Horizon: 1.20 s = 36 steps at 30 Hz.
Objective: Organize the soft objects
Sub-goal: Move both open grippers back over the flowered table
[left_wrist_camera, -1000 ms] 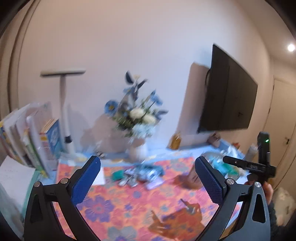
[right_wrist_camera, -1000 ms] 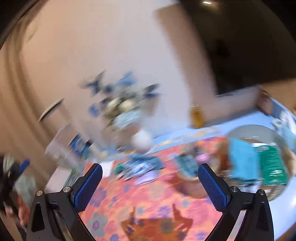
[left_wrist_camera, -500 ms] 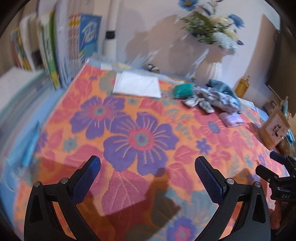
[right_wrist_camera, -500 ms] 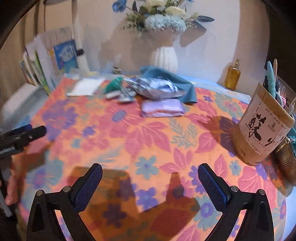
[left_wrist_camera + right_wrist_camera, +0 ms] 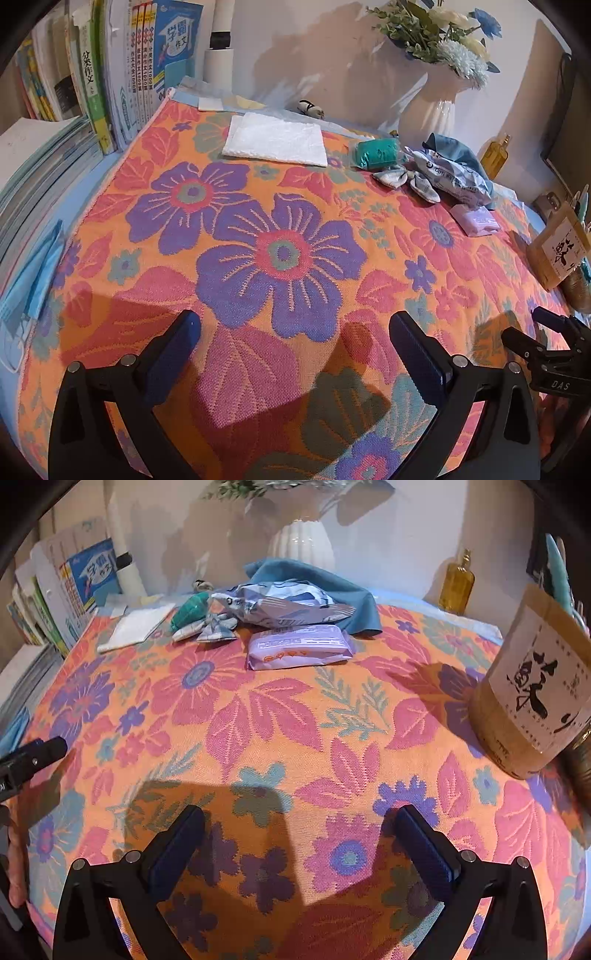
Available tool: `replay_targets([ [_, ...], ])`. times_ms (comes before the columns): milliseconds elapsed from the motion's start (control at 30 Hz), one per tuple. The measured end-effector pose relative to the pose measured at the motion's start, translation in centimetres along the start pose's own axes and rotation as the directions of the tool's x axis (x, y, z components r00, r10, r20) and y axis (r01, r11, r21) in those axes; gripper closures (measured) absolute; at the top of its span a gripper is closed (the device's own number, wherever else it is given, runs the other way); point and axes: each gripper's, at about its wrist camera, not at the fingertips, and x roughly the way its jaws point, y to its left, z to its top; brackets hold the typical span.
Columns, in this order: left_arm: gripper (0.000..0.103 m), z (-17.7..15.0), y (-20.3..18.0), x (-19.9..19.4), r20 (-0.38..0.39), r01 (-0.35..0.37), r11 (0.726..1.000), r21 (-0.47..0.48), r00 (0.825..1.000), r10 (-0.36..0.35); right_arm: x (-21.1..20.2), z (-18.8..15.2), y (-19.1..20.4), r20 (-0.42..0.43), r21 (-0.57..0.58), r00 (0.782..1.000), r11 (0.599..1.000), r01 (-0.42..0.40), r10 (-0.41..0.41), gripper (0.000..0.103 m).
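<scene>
left hand-held gripper (image 5: 293,332): jaws spread wide, nothing between them; you hold it low over the near edge of the counter (image 5: 258,369), likely a ready pose.
right hand-held gripper (image 5: 299,830): also spread wide and empty, low over the near edge; its body shows at the right edge of the left wrist view.
soft objects: all far ahead of both hand-held grippers, bunched by the back wall, none grasped.
purple pack (image 5: 300,646): lies flat, nearest thing ahead of your right hand-held gripper, likely first pick.
crinkled wrapper pack (image 5: 280,605): just behind the purple pack, resting on the blue cloth (image 5: 332,587).
fabric bow (image 5: 207,627): left of the purple pack, touching the green roll (image 5: 190,609).
white folded cloth (image 5: 277,140): far ahead of your left hand-held gripper, apart from the pile.
stage: approach not yet begun, judged.
watch: brown paper holder (image 5: 535,686) stands upright ahead-right of your right hand-held gripper; swing wide.
</scene>
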Motion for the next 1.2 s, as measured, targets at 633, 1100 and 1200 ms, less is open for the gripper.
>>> replay_targets([
  [633,0.001,-0.2,-1.1,0.5,-0.023,-0.065,0.995,0.079,0.997,0.067,0.0,-0.1,-0.1,-0.002,0.001,1.000,1.000,0.004,-0.004,0.000],
  [1100,0.001,0.3,-1.0,0.2,-0.052,-0.022,0.997,0.076,0.998,0.026,-0.3,-0.1,-0.3,-0.011,0.004,1.000,1.000,0.019,-0.019,0.000],
  [1200,0.001,1.4,-1.0,-1.6,-0.030,0.070,0.996,0.064,0.997,-0.068,-0.9,0.0,-1.6,-0.054,0.043,0.997,0.998,-0.048,0.051,0.000],
])
